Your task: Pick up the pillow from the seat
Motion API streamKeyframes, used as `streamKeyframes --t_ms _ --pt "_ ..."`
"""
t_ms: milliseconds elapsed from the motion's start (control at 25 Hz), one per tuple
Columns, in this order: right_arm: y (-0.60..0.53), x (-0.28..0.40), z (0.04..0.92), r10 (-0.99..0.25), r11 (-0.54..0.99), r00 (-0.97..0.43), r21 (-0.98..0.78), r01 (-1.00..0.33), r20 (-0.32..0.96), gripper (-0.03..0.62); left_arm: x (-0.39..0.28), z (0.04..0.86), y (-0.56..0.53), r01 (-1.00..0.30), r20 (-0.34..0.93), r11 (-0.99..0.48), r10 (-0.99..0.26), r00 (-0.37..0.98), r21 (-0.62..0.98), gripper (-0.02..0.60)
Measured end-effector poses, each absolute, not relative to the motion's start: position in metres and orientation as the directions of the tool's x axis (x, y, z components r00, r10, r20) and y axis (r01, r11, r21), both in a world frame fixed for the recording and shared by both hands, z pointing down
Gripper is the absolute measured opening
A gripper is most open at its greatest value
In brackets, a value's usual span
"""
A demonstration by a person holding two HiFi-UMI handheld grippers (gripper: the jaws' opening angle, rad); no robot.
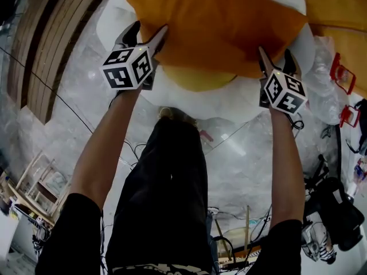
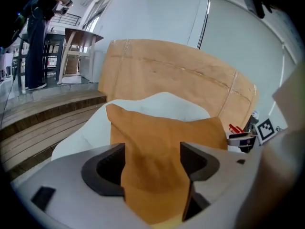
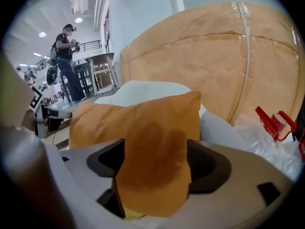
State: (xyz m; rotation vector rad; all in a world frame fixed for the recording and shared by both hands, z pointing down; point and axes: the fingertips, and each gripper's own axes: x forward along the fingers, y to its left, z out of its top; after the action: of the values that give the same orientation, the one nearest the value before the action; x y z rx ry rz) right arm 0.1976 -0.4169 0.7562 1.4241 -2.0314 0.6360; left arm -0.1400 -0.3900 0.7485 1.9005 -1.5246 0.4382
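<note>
Pillow (image 1: pixel 218 22) pinched at both near corners.
Left tool (image 1: pixel 148 34) and right tool (image 1: pixel 275 59) each clamp its front edge, just above the white seat's (image 1: pixel 166 94) rim.

pillow (image 1: pixel 212 27): plain orange
seat (image 1: pixel 172 99): white
left gripper (image 1: pixel 150 28): grey, black inside; cube of black and white squares
right gripper (image 1: pixel 275 53): grey, same black and white cube
trousers (image 1: pixel 166 193): black
steps (image 1: pixel 57 39): brown, long stripes
</note>
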Motion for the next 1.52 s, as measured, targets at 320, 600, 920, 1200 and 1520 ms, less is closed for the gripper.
streamKeyframes --t_ms 320,600,920,1200,1520 --pt "-0.433 0.2 0.776 -0.649 0.283 -0.277 -0.114 -0.952 0.708 0.387 -0.131 0.768 -0.393 -0.948 0.65 -0.145 -0.697 0.301 0.284 0.353" --pt "-0.44 0.194 0.785 -0.647 0.288 -0.298 -0.136 -0.948 0.702 0.385 -0.13 0.779 -0.402 -0.953 0.668 -0.141 -0.685 0.29 0.269 0.353" --pt "-0.446 0.193 0.795 -0.652 0.283 -0.295 -0.137 -0.949 0.699 0.385 -0.127 0.789 -0.407 -0.955 0.667 -0.135 -0.689 0.283 0.266 0.351" --pt "-0.443 0.19 0.796 -0.641 0.277 -0.291 -0.139 -0.951 0.711 0.363 -0.125 0.791 -0.405 -0.947 0.69 -0.131 -0.656 0.306 0.295 0.268" --pt "-0.427 0.199 0.797 -0.595 0.281 -0.233 -0.073 -0.957 0.769 0.028 -0.106 0.789 -0.389 -0.913 0.692 -0.197 -0.601 0.4 0.357 0.017"
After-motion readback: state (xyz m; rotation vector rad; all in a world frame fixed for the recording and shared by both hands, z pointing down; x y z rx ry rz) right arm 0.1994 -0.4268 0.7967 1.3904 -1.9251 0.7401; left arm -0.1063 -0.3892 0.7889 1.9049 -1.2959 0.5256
